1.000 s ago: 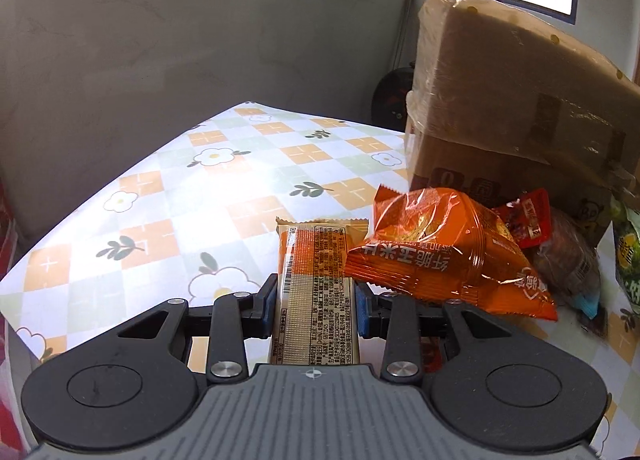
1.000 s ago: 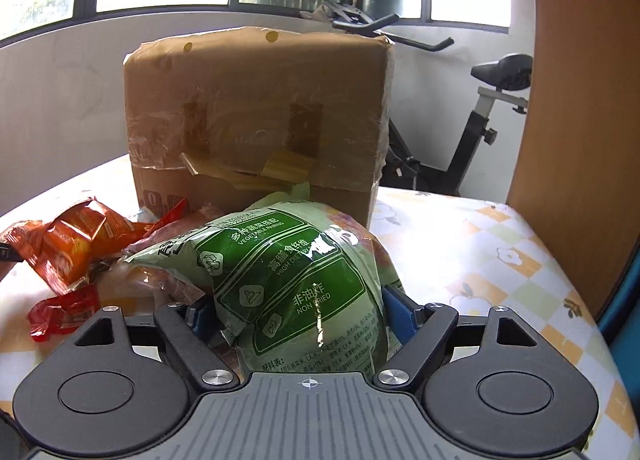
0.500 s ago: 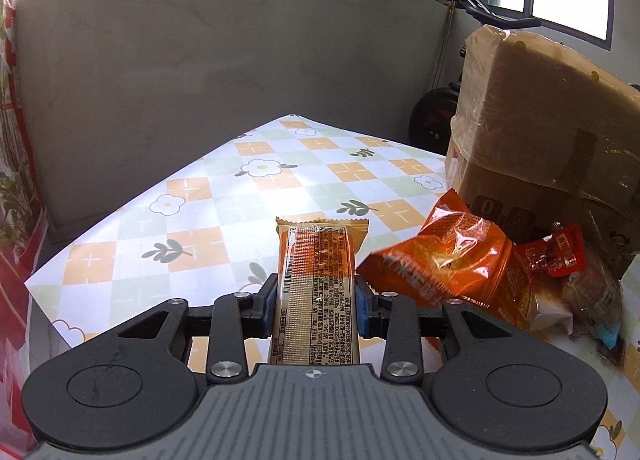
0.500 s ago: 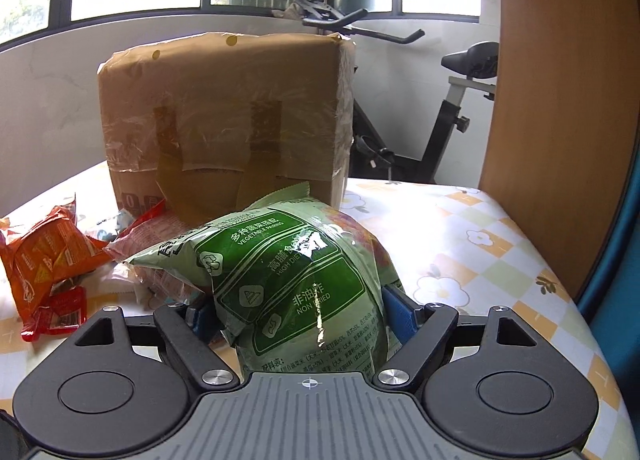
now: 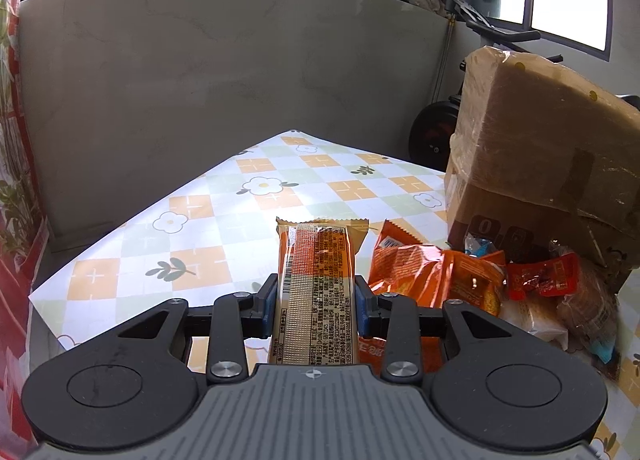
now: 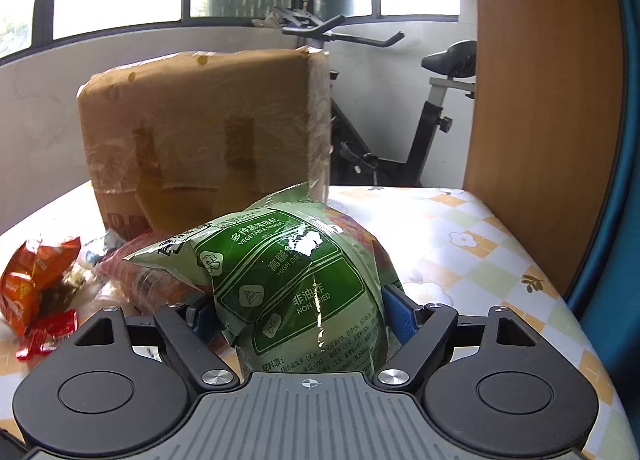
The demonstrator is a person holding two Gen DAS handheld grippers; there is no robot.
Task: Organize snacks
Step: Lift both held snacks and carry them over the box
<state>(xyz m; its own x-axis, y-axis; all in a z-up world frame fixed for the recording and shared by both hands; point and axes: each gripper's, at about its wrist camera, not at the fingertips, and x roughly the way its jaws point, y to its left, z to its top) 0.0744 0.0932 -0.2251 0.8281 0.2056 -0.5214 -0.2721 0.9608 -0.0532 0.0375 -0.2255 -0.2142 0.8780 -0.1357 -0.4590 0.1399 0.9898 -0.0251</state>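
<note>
Left hand-held gripper (image 5: 316, 310) clenched on long orange snack bar (image 5: 316, 284), blue pads pressing both long edges — bar held above tabletop (image 5: 208, 196), pointing away from camera. To its right, orange snack bag (image 5: 420, 272) and small red packet (image 5: 546, 280) lie in pile against taped cardboard box (image 5: 548, 148). Right hand-held gripper (image 6: 298, 310) grasping puffy green snack bag (image 6: 296, 280), jaws wide around it — bag lifted off tabletop, in front of box.
</note>
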